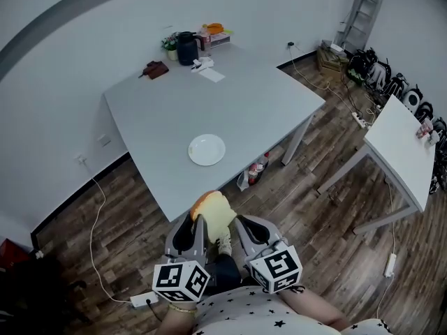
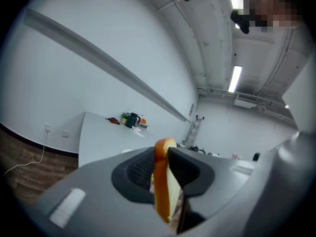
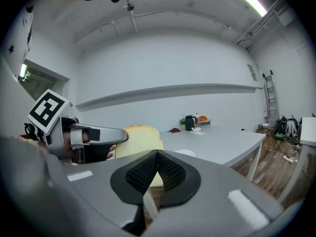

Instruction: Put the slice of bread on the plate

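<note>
Nearest the person, the left claw is closed on the slice of bread, its pads pressing on the two broad faces. The left gripper view shows the slice edge-on between them, with the crust uppermost. The right claw rides just beside it on the right, jaws drawn together with nothing between them. In the right gripper view the slice appears only behind the pads.

Both claws and the slice hang over the wooden floor, short of the near corner of the tabletop. The slice is not yet over the surface.

The plate lies ahead of the left claw, beyond that corner and near the tabletop's front edge. It is empty and lies flat.

Finding: the placement turns on the left claw alone — it holds the slice, and the plate sits almost directly along its line. The slice stands on edge while the plate lies flat, so the carry forward would likely need a tilt to lay a broad face down before letting go.

Farthest off, a dark jug and small clutter sit at the tabletop's far end, well apart from the plate and no obstruction.
</note>
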The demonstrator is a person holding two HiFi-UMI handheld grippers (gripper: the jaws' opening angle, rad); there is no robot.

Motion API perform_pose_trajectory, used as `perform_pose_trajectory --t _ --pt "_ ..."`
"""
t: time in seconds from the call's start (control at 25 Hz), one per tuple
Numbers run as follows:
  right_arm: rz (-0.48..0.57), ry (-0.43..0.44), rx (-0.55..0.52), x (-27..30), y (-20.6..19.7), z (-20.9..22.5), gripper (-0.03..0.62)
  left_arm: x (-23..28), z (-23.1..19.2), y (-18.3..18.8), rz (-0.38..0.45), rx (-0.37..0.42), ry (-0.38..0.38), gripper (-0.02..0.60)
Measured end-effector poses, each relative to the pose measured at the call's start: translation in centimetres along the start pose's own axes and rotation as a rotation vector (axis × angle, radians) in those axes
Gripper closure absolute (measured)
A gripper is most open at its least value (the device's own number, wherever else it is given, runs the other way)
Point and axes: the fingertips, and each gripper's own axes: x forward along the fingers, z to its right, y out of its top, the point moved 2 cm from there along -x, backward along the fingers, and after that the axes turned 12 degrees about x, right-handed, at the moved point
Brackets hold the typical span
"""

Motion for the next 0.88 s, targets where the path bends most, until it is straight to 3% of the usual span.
perform_pose_trajectory --t 0.56,0.88 --pt "-0.035 -0.020 -0.050 13.9 5.8 7.1 0.595 16.7 -8.0 1.2 -0.043 0.003 0.001 0.489" --pt "-0.064 -0.061 -0.034 20.5 7.1 10.9 0.595 26.2 -11.7 -1.3 -0.121 -0.022 -0.036 0.489"
